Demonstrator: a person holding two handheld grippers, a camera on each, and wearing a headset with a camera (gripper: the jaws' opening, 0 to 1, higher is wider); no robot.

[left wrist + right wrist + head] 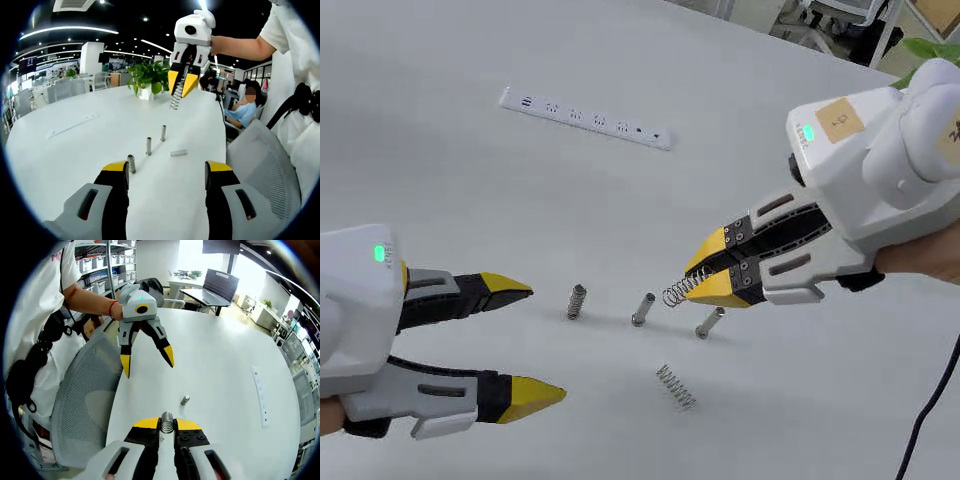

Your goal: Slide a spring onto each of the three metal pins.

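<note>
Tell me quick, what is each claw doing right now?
Left gripper: open, holding nothing.
Right gripper: closed on a spring.

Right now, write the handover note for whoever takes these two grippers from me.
Left gripper: open, empty, short of the pins.
Right gripper: shut on a coiled steel spring, held just above the pins.
Three short metal pins stand in a row on the white table. In the head view, the left pin already wears a spring. The middle pin and right pin are bare. A loose steel spring lies flat in front of them.
Done: one pin. Left: seat the held spring, then fetch the loose one for the last pin.
</note>
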